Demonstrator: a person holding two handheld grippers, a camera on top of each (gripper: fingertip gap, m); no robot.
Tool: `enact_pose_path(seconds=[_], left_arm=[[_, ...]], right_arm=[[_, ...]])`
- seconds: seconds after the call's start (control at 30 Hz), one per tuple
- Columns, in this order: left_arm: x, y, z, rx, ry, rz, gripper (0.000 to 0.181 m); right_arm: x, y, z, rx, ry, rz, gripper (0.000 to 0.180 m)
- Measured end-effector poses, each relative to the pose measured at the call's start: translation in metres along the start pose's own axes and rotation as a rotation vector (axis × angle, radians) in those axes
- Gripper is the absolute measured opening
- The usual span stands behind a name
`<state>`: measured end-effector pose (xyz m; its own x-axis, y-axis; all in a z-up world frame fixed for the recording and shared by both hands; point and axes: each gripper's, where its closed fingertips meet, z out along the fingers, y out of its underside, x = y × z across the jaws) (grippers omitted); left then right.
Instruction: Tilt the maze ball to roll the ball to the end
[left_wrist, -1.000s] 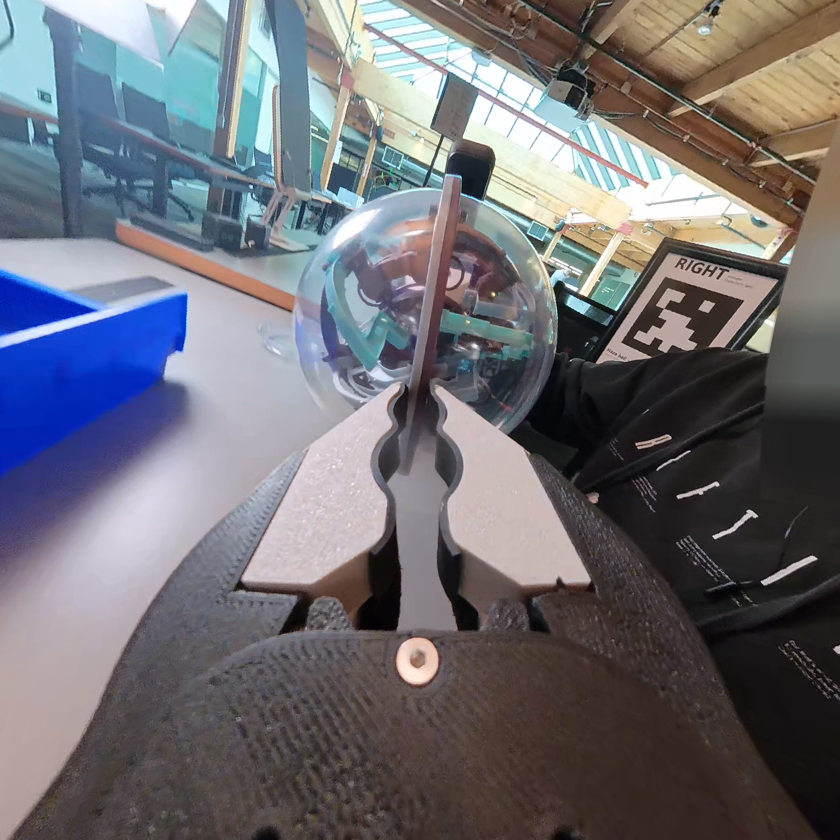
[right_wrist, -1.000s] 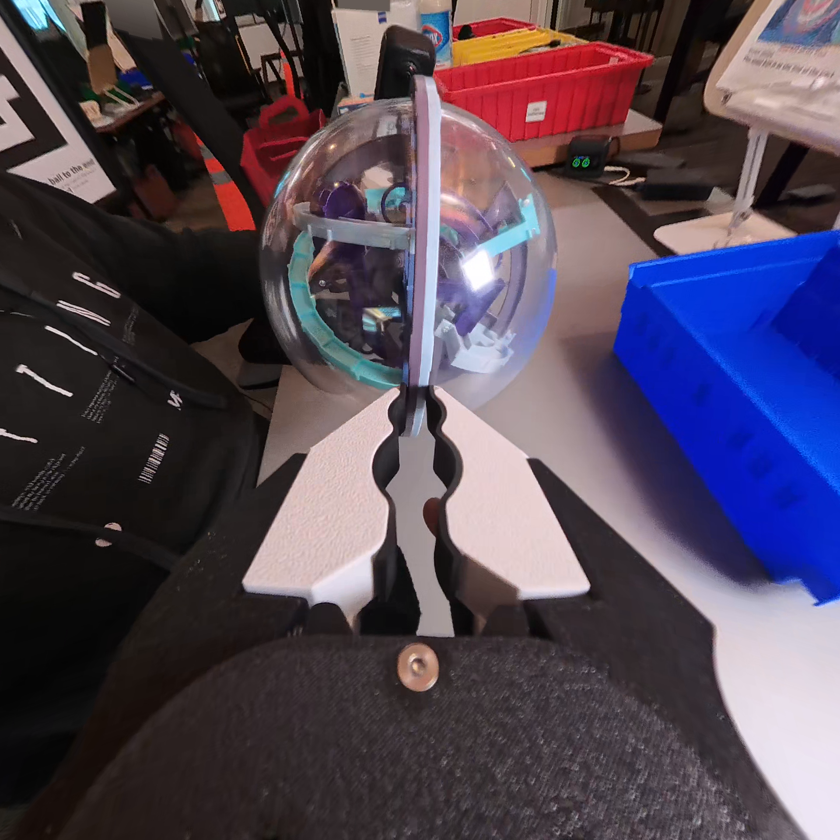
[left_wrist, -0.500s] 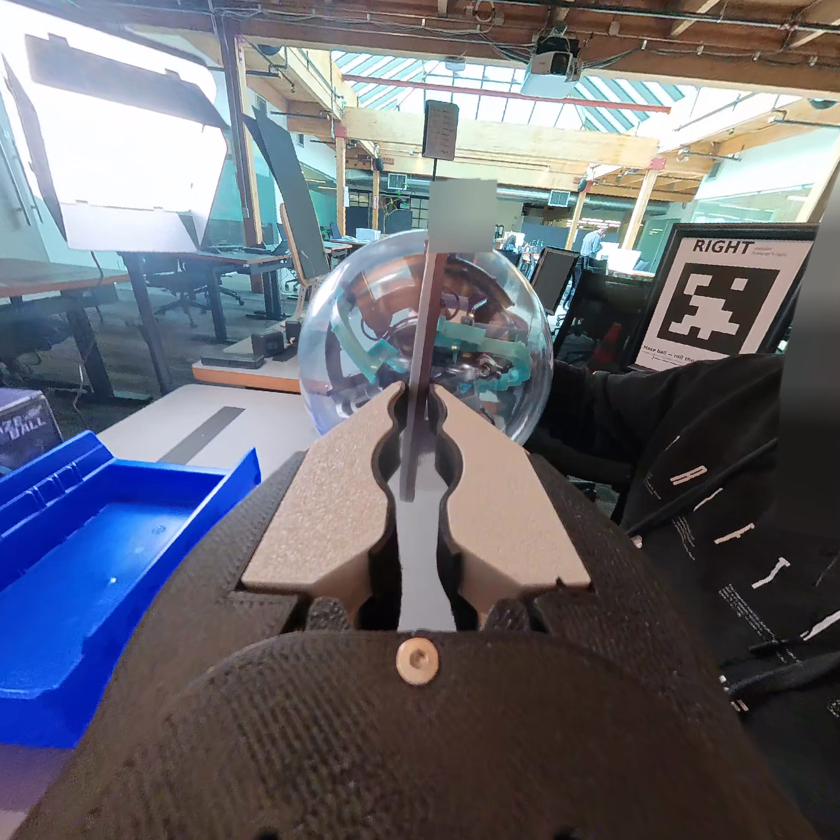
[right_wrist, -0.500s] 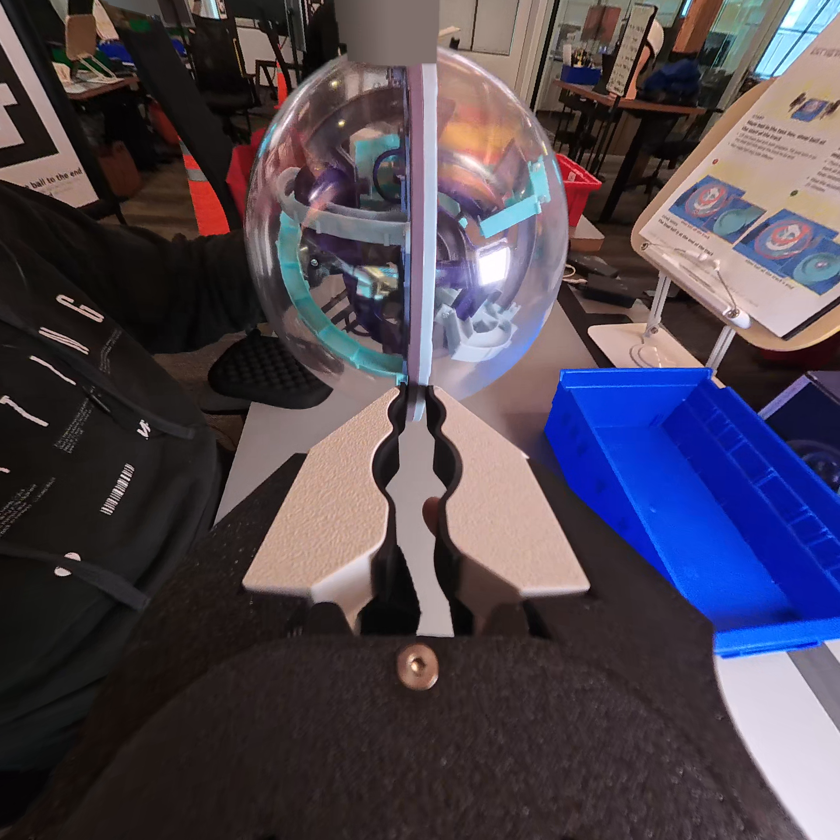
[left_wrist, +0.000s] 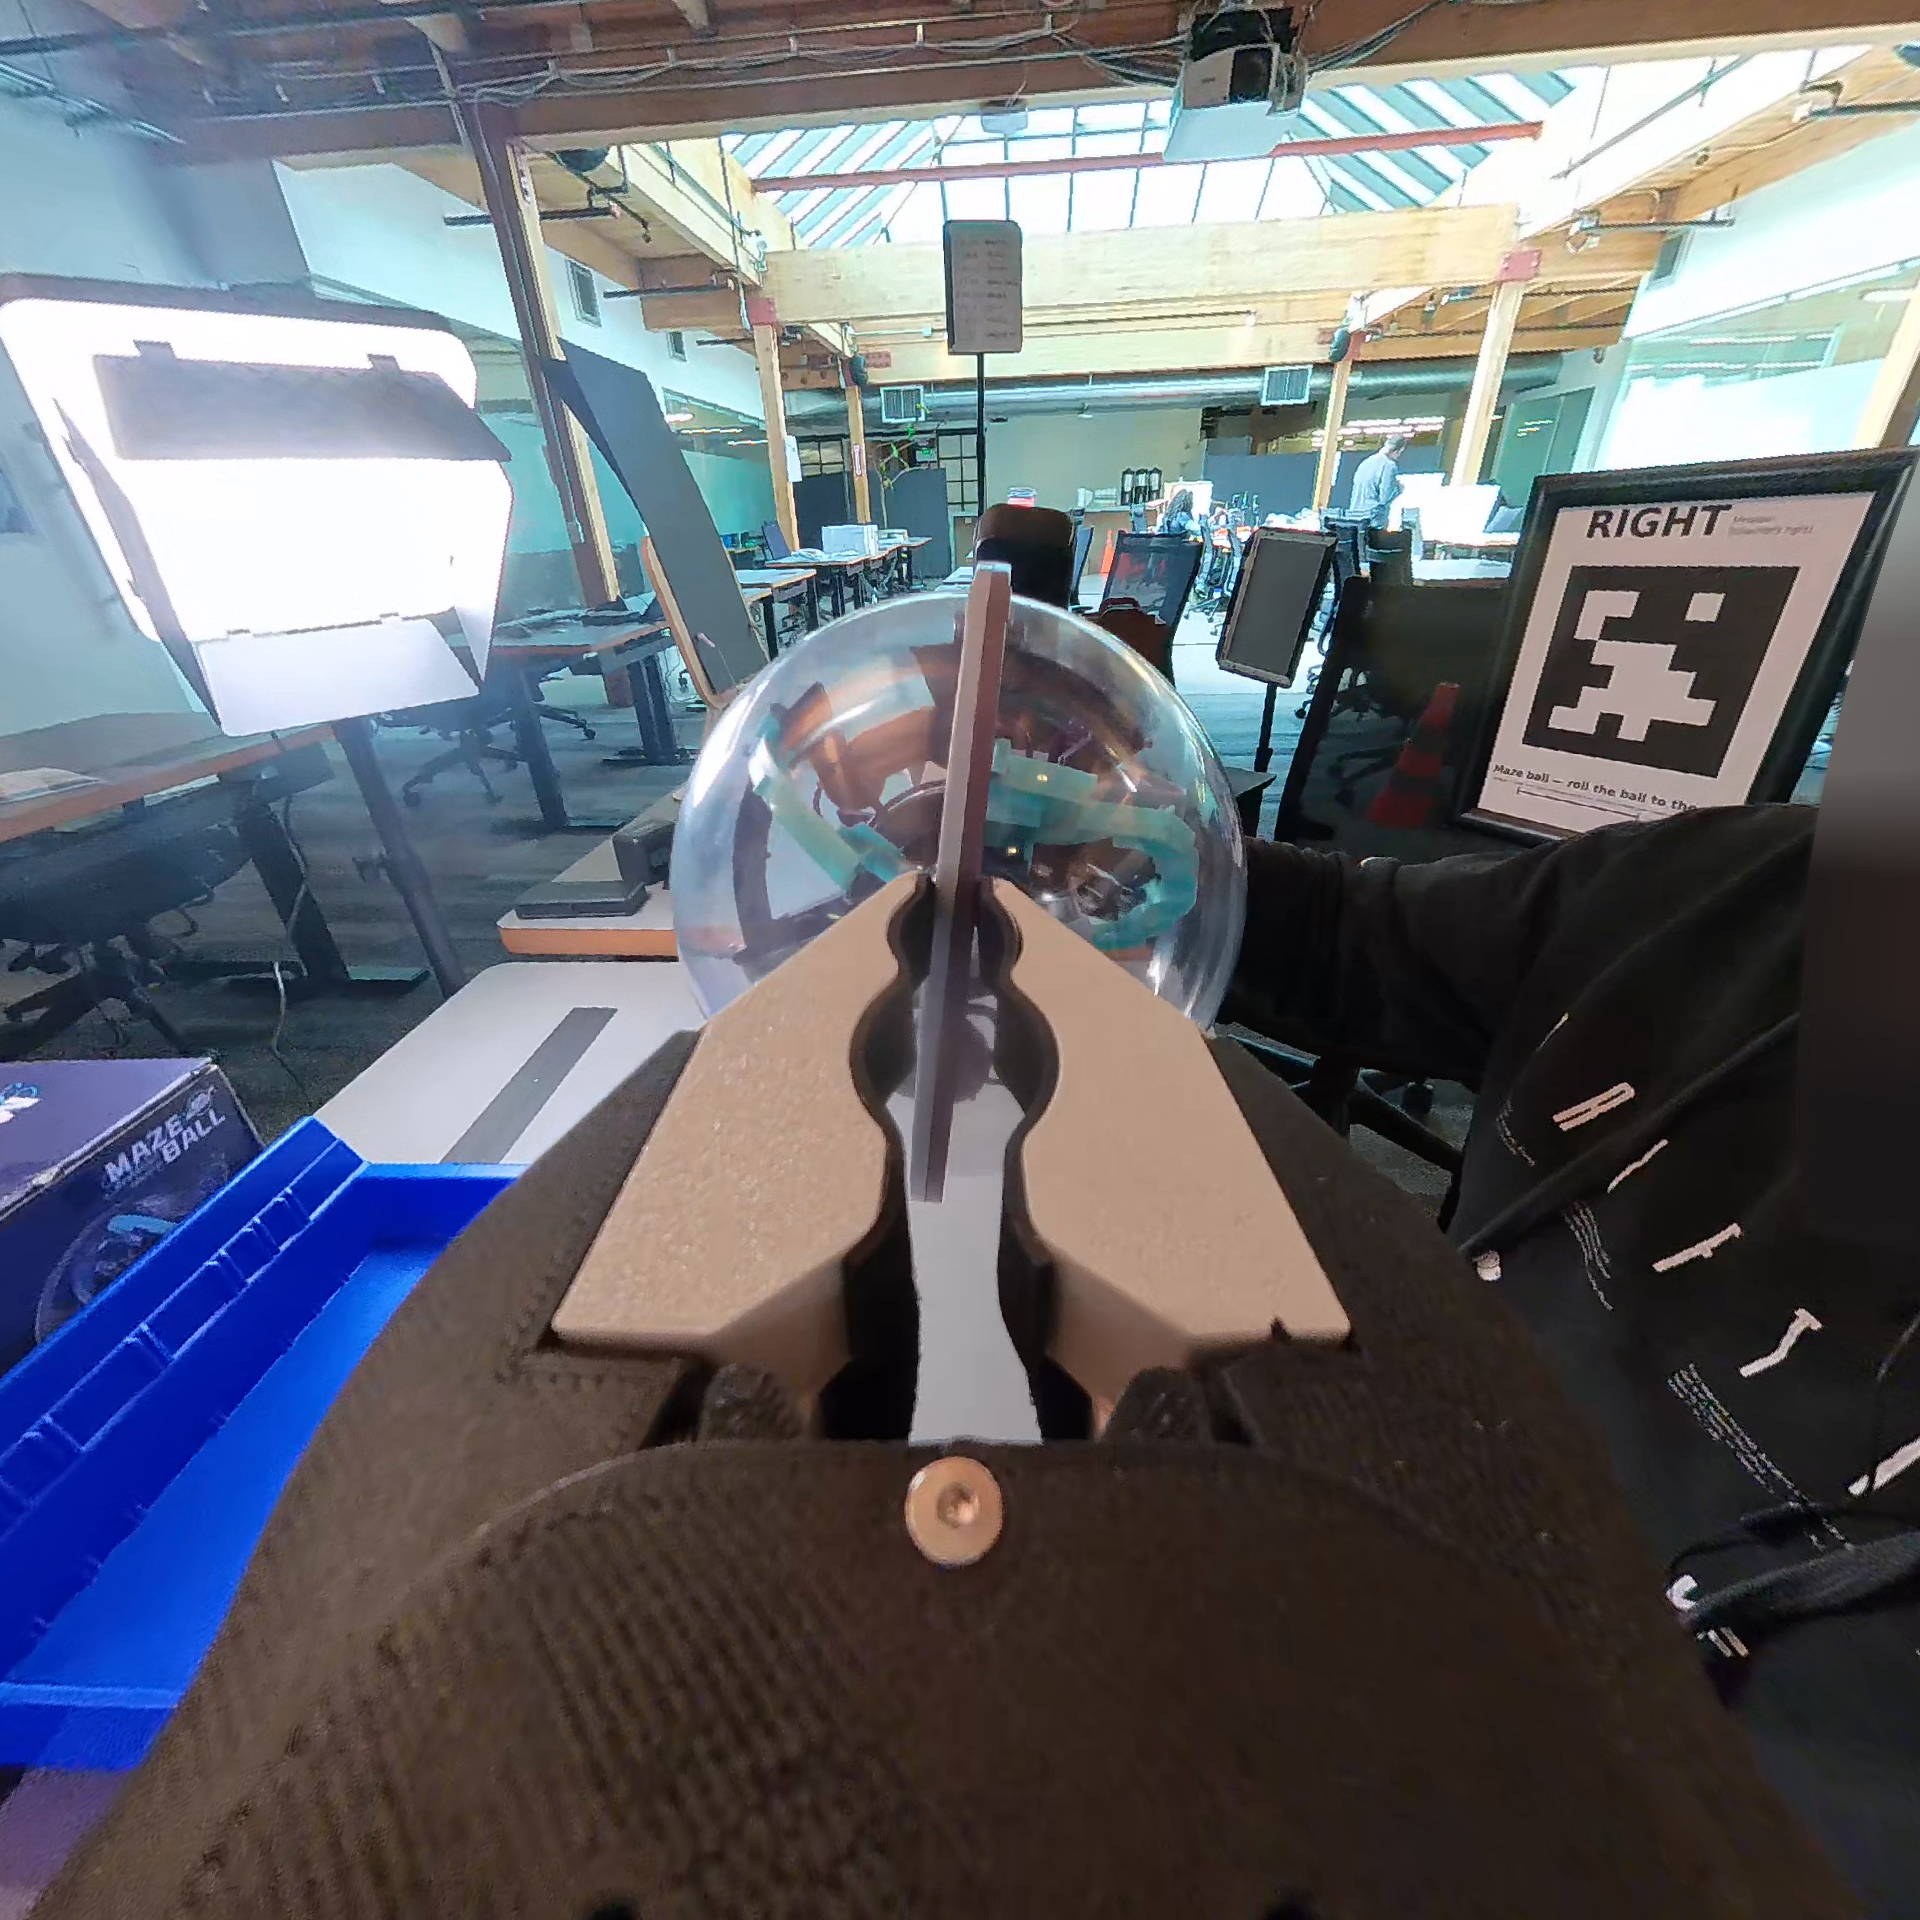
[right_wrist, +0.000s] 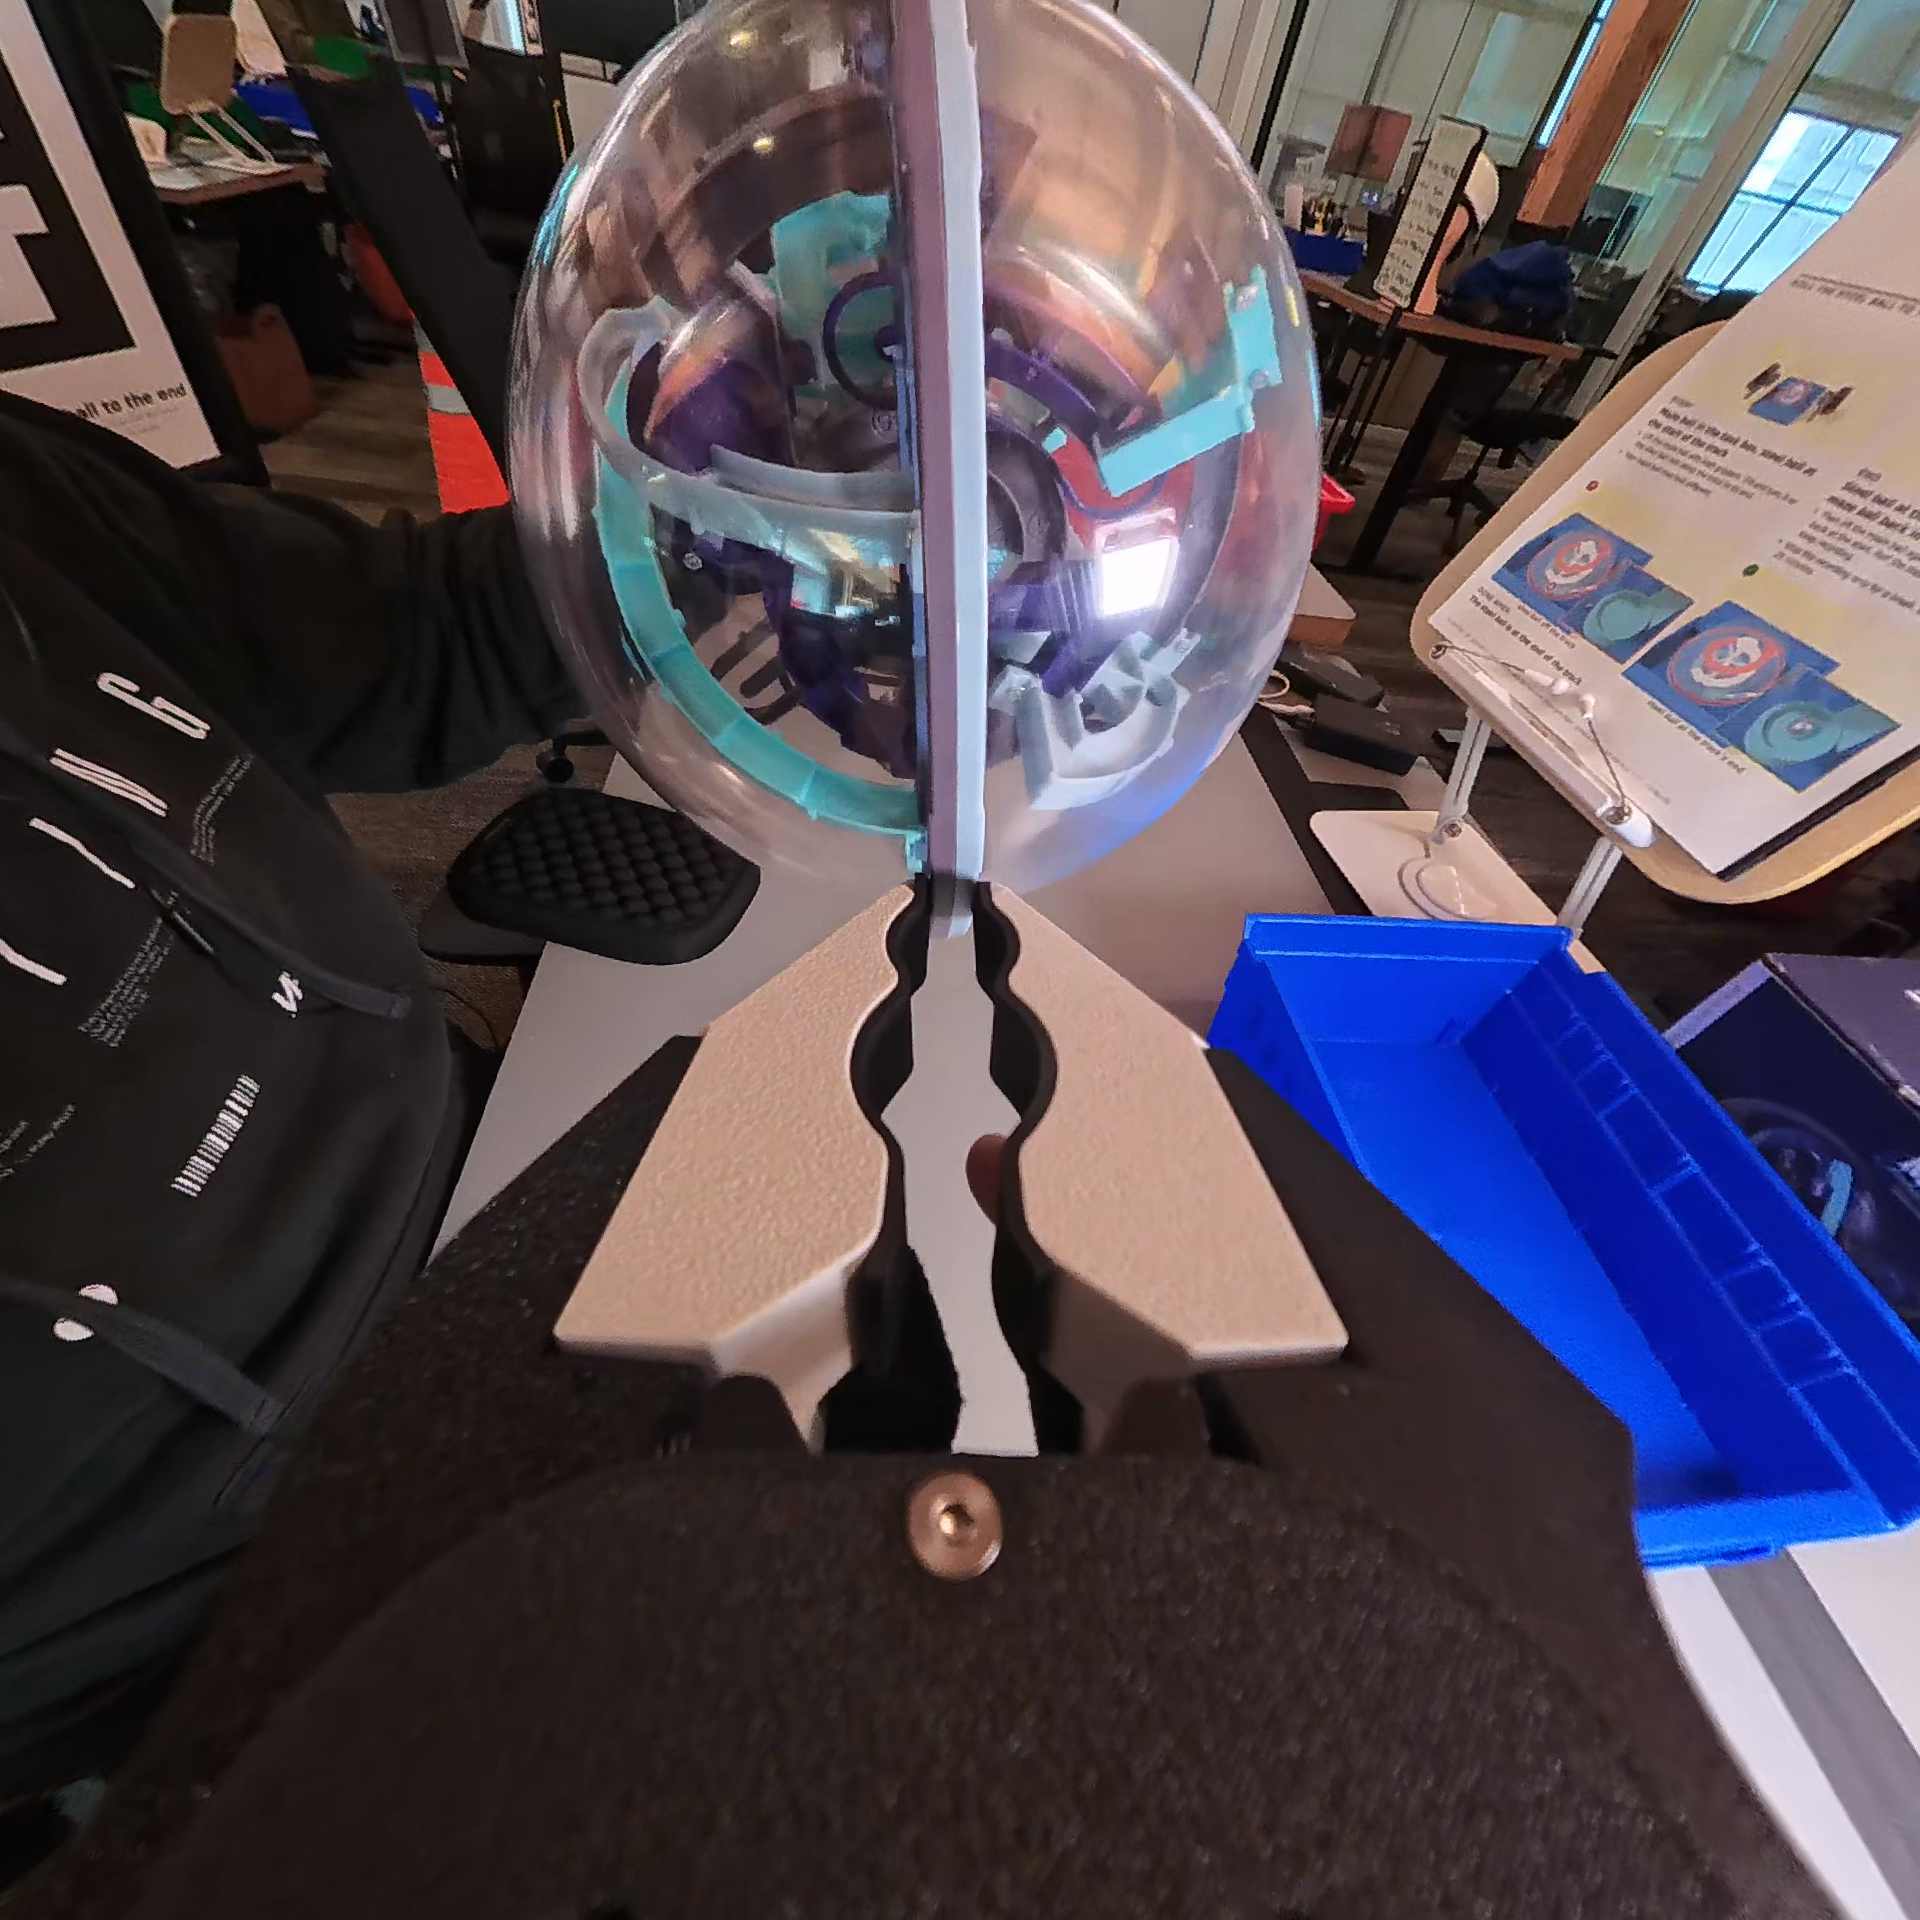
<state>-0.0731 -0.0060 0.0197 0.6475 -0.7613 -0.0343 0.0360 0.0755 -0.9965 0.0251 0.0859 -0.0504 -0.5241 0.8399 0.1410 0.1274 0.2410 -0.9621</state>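
— Both grippers have the maze ball (left_wrist: 831, 810) up in the air now, each clamped on its flat grey rim (left_wrist: 966, 831); a second ago it sat low, just over the tabletop (right_wrist: 1184, 831).

— Right, the left gripper (left_wrist: 954, 914) has its fingers (left_wrist: 790, 1091) pinched tight on the rim straight ahead of them, and the right gripper (right_wrist: 951, 904) nips the opposite edge at its very tips.

— And the sphere has swung level with the room, so the tracks inside have turned. That's the tilt in progress, I'd say.

— Can you spot the little ball?

— No, too much glare and clutter in there. Can't judge how far along it is.

— Below and outside the fingers, the blue bin (right_wrist: 1558, 1122) sits open on the tabletop, boxed packaging (left_wrist: 114, 1164) just beyond it.
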Motion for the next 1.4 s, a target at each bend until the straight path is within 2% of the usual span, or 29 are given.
enact_pose_path(seconds=[0.8, 1.4], left_arm=[[0.011, -0.019, -0.004, 0.062, 0.031, 0.136, 0.007], [0.010, -0.037, -0.005, 0.044, 0.010, 0.225, 0.007]], right_arm=[[0.006, -0.037, -0.012, -0.086, 0.061, -0.206, 0.006], [0.020, -0.052, -0.008, -0.052, 0.091, -0.283, 0.006]])
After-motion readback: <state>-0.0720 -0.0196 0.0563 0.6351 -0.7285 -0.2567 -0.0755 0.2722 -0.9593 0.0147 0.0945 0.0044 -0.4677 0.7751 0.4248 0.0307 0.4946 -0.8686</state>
